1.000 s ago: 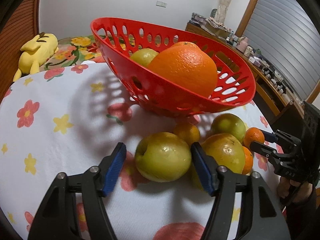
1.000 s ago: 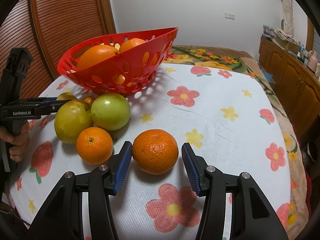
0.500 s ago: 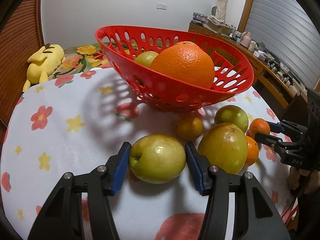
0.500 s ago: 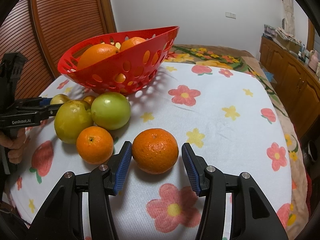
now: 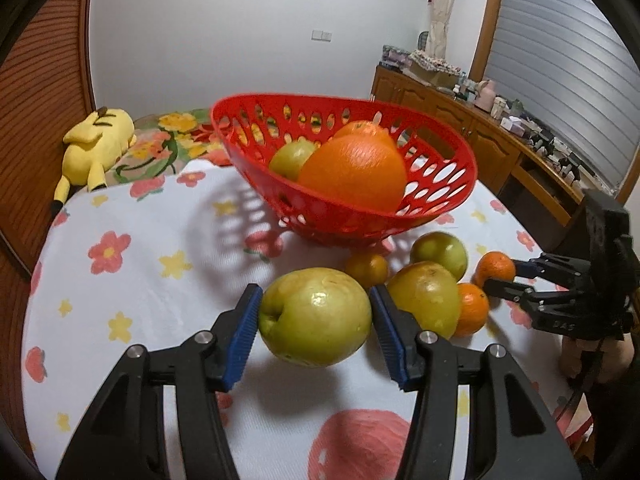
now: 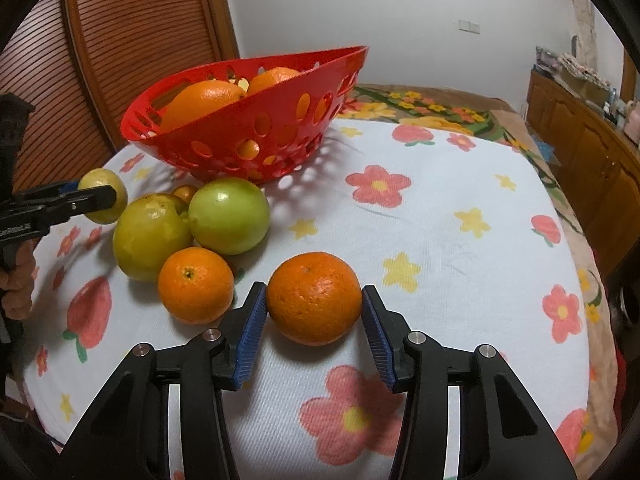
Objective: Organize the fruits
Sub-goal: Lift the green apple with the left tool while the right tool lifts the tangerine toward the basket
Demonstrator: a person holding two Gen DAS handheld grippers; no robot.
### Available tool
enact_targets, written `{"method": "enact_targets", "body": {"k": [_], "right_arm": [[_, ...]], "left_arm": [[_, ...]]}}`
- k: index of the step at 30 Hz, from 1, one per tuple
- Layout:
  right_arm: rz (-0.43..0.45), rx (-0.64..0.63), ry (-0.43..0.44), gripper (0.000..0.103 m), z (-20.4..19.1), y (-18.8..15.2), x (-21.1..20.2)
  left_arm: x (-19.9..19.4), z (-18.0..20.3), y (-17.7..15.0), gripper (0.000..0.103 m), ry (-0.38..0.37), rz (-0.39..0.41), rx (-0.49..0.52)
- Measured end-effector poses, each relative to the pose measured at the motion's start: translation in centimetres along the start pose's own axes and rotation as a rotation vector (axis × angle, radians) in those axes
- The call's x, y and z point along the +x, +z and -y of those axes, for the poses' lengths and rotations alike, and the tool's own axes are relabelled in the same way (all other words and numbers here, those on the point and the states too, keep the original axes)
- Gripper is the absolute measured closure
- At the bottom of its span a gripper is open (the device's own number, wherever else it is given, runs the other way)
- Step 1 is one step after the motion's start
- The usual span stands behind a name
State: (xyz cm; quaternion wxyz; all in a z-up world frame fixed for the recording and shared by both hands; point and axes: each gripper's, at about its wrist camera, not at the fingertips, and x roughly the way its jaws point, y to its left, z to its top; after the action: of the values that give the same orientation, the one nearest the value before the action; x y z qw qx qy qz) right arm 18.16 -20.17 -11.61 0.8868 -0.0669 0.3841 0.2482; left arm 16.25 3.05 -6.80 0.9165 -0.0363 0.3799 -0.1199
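Your left hand-held gripper (image 5: 316, 316) grips the yellow-green fruit (image 5: 316, 317) across its widest part and holds it off the tabletop (image 5: 132, 276), ready for the red basket (image 5: 348, 216) behind. Your right hand-held gripper (image 6: 314, 320) has just been closing on the orange (image 6: 314, 297), which rests on the tabletop; its pads touch both sides.

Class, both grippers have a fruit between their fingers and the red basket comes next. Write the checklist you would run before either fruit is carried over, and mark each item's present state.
1. Left gripper pads press the yellow-green fruit: ok.
2. That fruit is off the cloth: ok, a shadow shows beneath it.
3. Right gripper, jaws just closing, pads touch the orange: ok.
4. Orange lifted: not ok, it looks to rest on the tablecloth.
5. Room in the red basket: ok.
6. Basket steady: cannot tell.
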Motion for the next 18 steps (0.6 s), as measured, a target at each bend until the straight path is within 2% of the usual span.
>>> {"method": "enact_targets", "body": {"k": [7,18], "right_arm": [[0.01,-0.012,-0.006,0.056,-0.1,0.2,-0.5],[0.096,-0.072,0.0,0.056,-2.1,2.9,-4.1]], "left_arm": [[-2.3,0.6,0.8,0.049,-0.016,0.062,0.007],[-4.3,1.3,2.4,0.049,-0.03,0.126,0.022]]}}
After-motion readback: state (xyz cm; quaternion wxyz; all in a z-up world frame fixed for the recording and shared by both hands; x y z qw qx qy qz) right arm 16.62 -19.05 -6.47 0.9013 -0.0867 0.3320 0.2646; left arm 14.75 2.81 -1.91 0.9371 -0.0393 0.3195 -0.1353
